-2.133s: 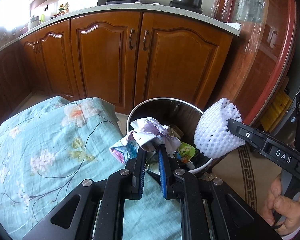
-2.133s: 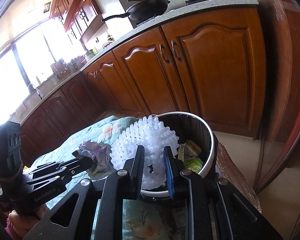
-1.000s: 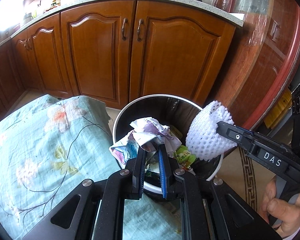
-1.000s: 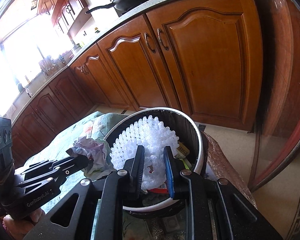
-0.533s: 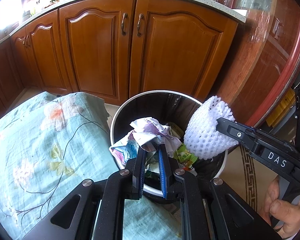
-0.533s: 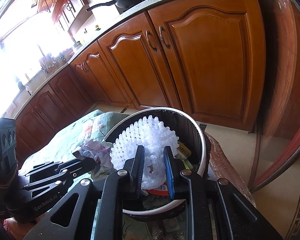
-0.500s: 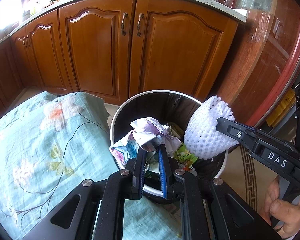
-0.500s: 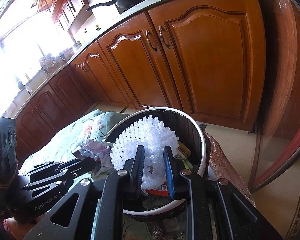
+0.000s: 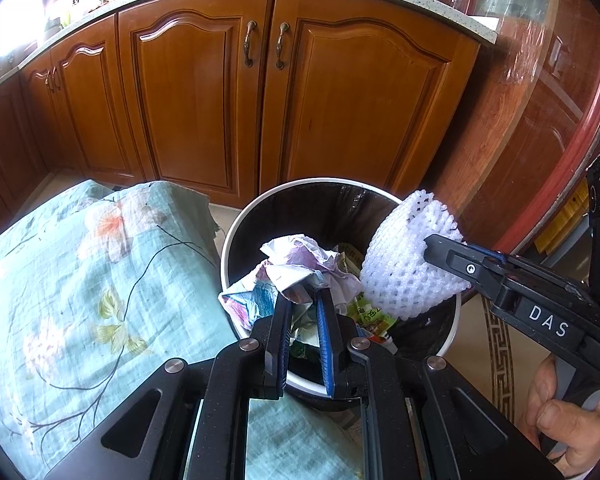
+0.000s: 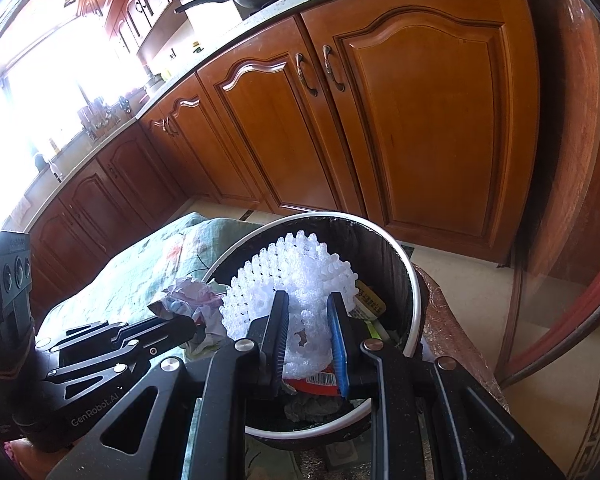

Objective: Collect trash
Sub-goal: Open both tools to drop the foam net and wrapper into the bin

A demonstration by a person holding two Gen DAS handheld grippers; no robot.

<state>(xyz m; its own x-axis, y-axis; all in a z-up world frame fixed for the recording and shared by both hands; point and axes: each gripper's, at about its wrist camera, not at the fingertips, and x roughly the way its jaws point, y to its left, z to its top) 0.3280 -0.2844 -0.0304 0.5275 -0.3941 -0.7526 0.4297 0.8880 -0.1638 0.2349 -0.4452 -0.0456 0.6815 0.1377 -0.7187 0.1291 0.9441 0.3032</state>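
Brown cupboards (image 9: 204, 92) stand behind a flowery cloth (image 9: 80, 280). Just beside the cloth is a round bin (image 9: 454, 332) with trash inside. The right gripper (image 10: 306, 312) pinches a white foam net (image 10: 296, 276) over the bin. The left gripper (image 9: 302, 300) pinches crumpled paper (image 9: 296, 258) over the bin's near edge.

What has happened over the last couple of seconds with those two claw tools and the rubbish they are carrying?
Both have travelled in over the round black bin with the white rim: two seconds ago its mouth was farther ahead. Nothing was let go. The left gripper still pinches the crumpled, colourfully printed paper wad, and the right gripper still pinches the white foam fruit net.
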